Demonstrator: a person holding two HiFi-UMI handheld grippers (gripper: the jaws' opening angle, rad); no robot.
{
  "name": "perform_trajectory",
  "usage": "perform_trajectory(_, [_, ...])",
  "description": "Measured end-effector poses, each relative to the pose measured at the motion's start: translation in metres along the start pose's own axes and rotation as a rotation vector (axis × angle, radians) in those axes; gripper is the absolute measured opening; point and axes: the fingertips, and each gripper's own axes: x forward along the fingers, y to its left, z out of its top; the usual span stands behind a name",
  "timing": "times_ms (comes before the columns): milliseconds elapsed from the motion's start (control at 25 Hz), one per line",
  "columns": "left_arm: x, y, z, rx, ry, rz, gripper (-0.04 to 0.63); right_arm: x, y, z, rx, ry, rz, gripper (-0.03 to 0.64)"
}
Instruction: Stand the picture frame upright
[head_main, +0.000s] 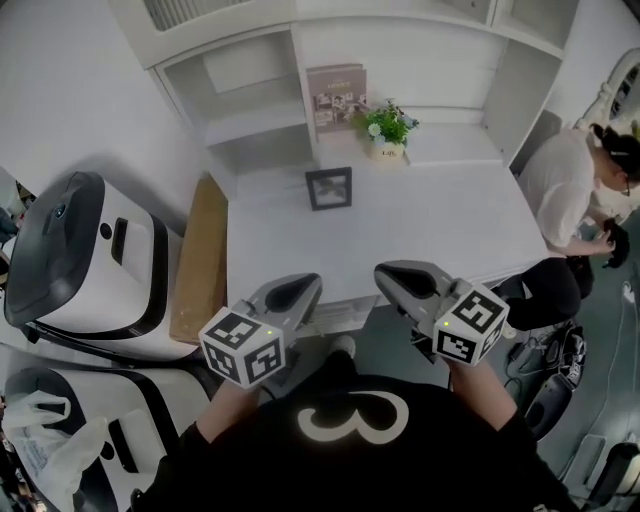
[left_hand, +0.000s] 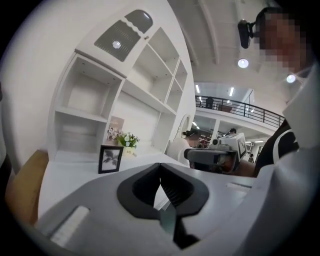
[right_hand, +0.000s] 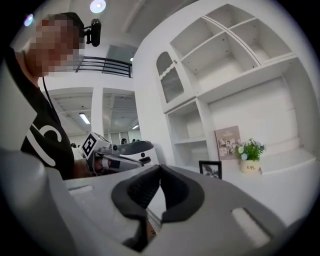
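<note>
Black picture frame (head_main: 329, 188) already upright mid-surface (head_main: 450, 230), near plant (head_main: 387, 125); probably light, stiff, breakable glass, best pinched by side edge. Left hand-held gripper (left_hand: 160, 172) and right hand-held gripper (right_hand: 160, 172) closed, empty, well apart from it.

I see the picture frame (head_main: 329, 187) standing on the table (head_main: 440, 225). Right behind the picture frame is a book (head_main: 337, 95), and behind it to the right is a little plant (head_main: 386, 128). My left gripper (head_main: 311, 282) and right gripper (head_main: 384, 271) are in front of it, past the table's edge.
</note>
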Motion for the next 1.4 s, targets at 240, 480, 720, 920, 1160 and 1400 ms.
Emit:
perform_trajectory(240, [-0.013, -0.025, 0.007, 0.036, -0.041, -0.011, 0.009, -0.016, 0.023, 0.005, 0.003, -0.034, 0.026, 0.003])
perform_trajectory(480, [-0.014, -0.037, 0.007, 0.072, -0.039, -0.027, 0.011, -0.022, 0.035, 0.002, -0.013, -0.028, 0.038, 0.003])
perform_trajectory(720, [-0.014, -0.046, -0.001, 0.066, -0.025, -0.042, 0.009, -0.024, 0.038, -0.008, 0.002, -0.006, 0.044, 0.003])
perform_trajectory(920, [-0.015, -0.046, -0.01, 0.04, -0.019, -0.037, 0.009, -0.026, 0.04, -0.017, 0.017, 0.012, 0.047, 0.003])
perform_trajectory(1160, [-0.013, -0.048, -0.013, 0.033, -0.002, -0.032, 0.009, -0.027, 0.04, -0.021, 0.032, 0.01, 0.055, 0.003])
perform_trajectory(1400, [-0.012, -0.048, -0.019, 0.025, 0.013, -0.022, 0.011, -0.03, 0.038, -0.026, 0.046, 0.013, 0.052, 0.003])
